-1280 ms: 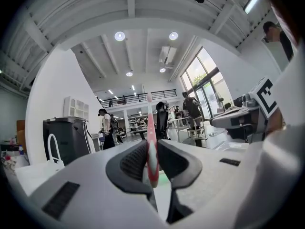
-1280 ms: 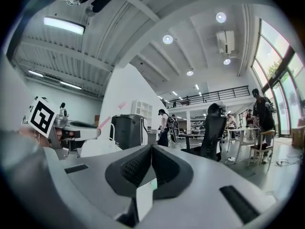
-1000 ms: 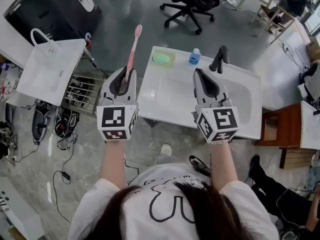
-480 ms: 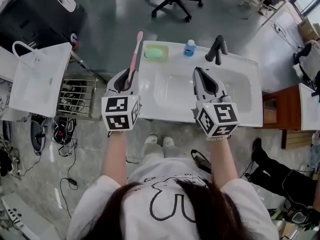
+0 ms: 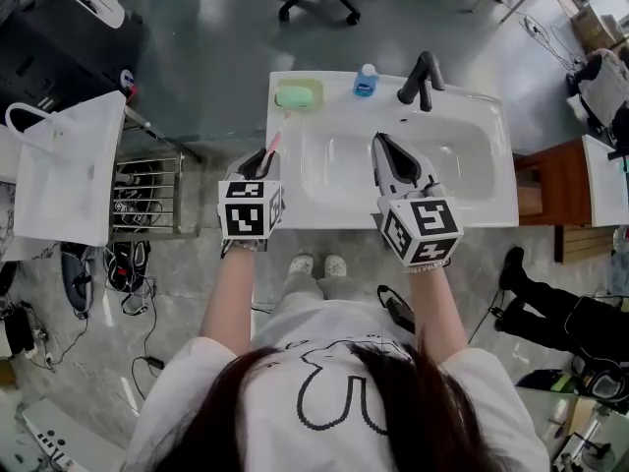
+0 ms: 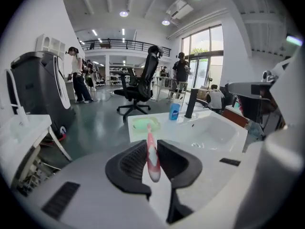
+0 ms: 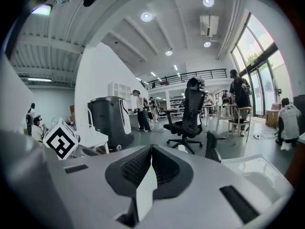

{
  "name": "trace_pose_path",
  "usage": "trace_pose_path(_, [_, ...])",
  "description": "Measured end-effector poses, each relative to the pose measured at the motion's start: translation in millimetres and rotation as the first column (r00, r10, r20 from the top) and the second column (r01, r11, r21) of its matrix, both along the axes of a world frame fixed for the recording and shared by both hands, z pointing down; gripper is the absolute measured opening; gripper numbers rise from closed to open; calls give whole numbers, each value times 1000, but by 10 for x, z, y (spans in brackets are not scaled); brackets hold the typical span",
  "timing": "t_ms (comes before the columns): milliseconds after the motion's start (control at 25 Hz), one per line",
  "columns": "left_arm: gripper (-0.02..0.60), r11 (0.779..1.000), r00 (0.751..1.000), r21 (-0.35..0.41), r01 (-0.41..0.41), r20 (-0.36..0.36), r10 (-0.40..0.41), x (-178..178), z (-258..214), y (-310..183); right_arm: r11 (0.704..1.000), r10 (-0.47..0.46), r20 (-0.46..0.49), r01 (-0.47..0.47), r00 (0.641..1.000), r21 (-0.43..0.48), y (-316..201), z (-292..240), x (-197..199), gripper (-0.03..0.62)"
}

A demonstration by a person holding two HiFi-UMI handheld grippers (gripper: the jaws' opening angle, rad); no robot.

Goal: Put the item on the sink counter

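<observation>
Right gripper (image 7: 151, 148) is clenched on nothing. Left gripper (image 5: 263, 161) is grasping the pink toothbrush (image 6: 152, 160) - brush head aimed at 12 o'clock, over the sink counter (image 5: 491, 209) near its left edge. Setting it down and letting go looks like what's left.

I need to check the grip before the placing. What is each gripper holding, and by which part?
The left gripper holds the pink toothbrush by the lower end of its handle, head pointing away. The right gripper is shut on nothing.
</observation>
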State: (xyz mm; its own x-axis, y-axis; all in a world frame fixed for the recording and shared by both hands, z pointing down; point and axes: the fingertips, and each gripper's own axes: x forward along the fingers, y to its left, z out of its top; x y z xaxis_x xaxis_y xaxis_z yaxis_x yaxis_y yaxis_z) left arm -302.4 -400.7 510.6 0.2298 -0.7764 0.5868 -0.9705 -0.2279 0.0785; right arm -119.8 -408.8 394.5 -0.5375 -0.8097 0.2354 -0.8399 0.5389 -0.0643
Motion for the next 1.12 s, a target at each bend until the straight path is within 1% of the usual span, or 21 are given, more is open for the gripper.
trace_pose_path(120, [72, 998, 1000, -64, -11, -17, 10, 33, 219, 41, 1000, 12, -16, -13, 1000, -23, 27, 94, 33, 29])
trace_pose_path(400, [72, 991, 1000, -132, 4, 0, -4, 48, 523, 74, 999, 26, -27, -28, 999, -46, 38, 189, 83, 29])
trace_pose_path(520, [72, 987, 1000, -160, 16, 24, -12, 70, 625, 79, 998, 22, -34, -24, 999, -54, 40, 221, 92, 29])
trace_pose_path(600, [74, 983, 998, -182, 26, 59, -16, 62, 721, 85, 998, 20, -37, -23, 999, -61, 41, 262, 90, 29])
trace_pose_path(720, [74, 971, 995, -236, 32, 97, -9, 33, 883, 106, 997, 20, -41, -23, 999, -67, 35, 312, 69, 29])
trace_pose_path(880, [75, 942, 993, -333, 34, 115, 4, 47, 1059, 193, 997, 29, -42, -32, 999, -74, 72, 353, 114, 29])
trace_pose_path(960, [75, 936, 994, -351, 41, 112, -2, 51, 1091, 208, 996, 34, -40, -38, 999, -77, 99, 364, 142, 29])
trace_pose_path(1120, [83, 934, 993, -356, 40, 119, 3, 65, 1081, 213, 996, 37, -34, -40, 999, -84, 154, 383, 158, 29])
